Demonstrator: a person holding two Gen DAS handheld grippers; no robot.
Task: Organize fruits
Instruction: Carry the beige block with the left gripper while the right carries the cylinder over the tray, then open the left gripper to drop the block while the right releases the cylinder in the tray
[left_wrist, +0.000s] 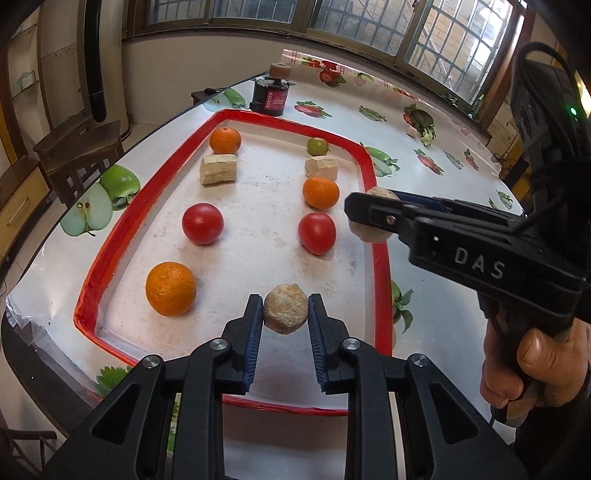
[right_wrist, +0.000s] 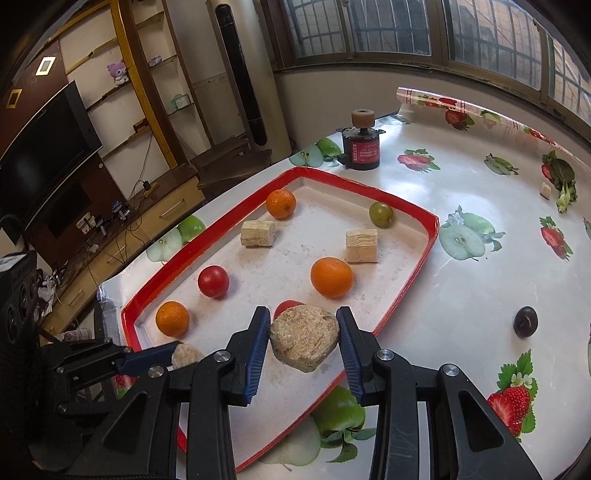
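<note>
left gripper (left_wrist: 285, 309) clamped tight on a small beige lump (left_wrist: 285, 308), held above the near end of the red-rimmed tray (left_wrist: 96, 258) beside an orange (left_wrist: 170, 288). right gripper (right_wrist: 303, 339) closed on a larger beige lump (right_wrist: 304, 338), over the tray's near right edge, just in front of a tomato (right_wrist: 286, 306).

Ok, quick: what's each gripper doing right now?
Left gripper: closed on a small beige lump, over the red-rimmed tray.
Right gripper: closed on a larger beige lump.
</note>
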